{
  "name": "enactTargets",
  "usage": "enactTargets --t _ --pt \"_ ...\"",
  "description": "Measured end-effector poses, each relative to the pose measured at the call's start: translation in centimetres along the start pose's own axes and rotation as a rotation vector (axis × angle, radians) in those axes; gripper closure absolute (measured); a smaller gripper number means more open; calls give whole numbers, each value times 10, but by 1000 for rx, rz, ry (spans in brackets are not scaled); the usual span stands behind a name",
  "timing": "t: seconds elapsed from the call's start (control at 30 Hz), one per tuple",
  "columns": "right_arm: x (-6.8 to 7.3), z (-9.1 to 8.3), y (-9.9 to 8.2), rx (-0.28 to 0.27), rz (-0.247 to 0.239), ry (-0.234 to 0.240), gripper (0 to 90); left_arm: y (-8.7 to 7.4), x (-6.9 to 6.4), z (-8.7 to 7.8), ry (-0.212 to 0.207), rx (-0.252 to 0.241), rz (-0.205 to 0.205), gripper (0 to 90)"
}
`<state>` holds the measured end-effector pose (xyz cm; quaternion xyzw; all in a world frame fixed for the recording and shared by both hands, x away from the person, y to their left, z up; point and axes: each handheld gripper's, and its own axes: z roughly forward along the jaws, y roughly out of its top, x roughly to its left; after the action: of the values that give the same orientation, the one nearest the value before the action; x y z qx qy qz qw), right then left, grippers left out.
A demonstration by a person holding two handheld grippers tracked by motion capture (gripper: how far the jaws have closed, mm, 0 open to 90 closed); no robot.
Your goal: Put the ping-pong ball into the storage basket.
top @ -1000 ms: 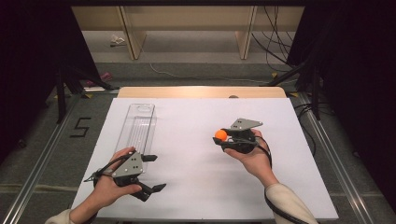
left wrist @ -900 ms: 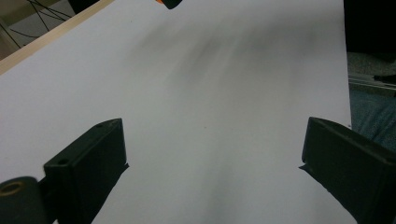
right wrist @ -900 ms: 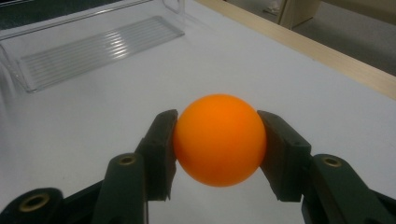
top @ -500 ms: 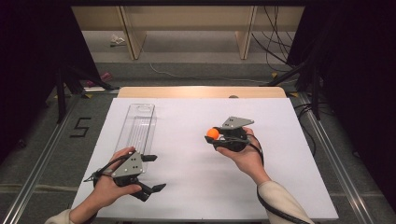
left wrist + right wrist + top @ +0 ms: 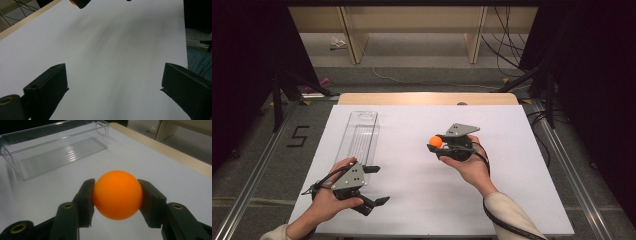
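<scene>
An orange ball [image 5: 117,194] sits squeezed between the two black jaws of my right gripper [image 5: 438,145], which is shut on it and held above the white table, pointing left; the same ball [image 5: 435,141] shows in the high view. A clear plastic tray [image 5: 358,139] lies lengthwise on the table's left half, and in the right gripper view the clear plastic tray [image 5: 52,150] is beyond the ball and holds nothing. My left gripper [image 5: 377,186] rests low near the front left, just below the tray's near end, jaws spread wide with only bare table between them [image 5: 113,82].
The white sheet [image 5: 512,190] covers the table, with a wooden edge [image 5: 427,98] along its far side. Cables and dark stand legs [image 5: 532,75] lie on the floor beyond. A number 5 marking [image 5: 298,136] is on the floor at left.
My right gripper has carried the orange ball a little to the left, toward the tray. The left gripper has stayed put.
</scene>
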<state>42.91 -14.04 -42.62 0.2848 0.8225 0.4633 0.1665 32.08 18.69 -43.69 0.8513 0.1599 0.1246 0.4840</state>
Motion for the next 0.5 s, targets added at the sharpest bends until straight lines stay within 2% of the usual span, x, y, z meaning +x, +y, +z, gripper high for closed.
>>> enactTargets --t 0.5 --pt "4 7 6 -12 2 17 514 0 0 0 0 0 0 61"
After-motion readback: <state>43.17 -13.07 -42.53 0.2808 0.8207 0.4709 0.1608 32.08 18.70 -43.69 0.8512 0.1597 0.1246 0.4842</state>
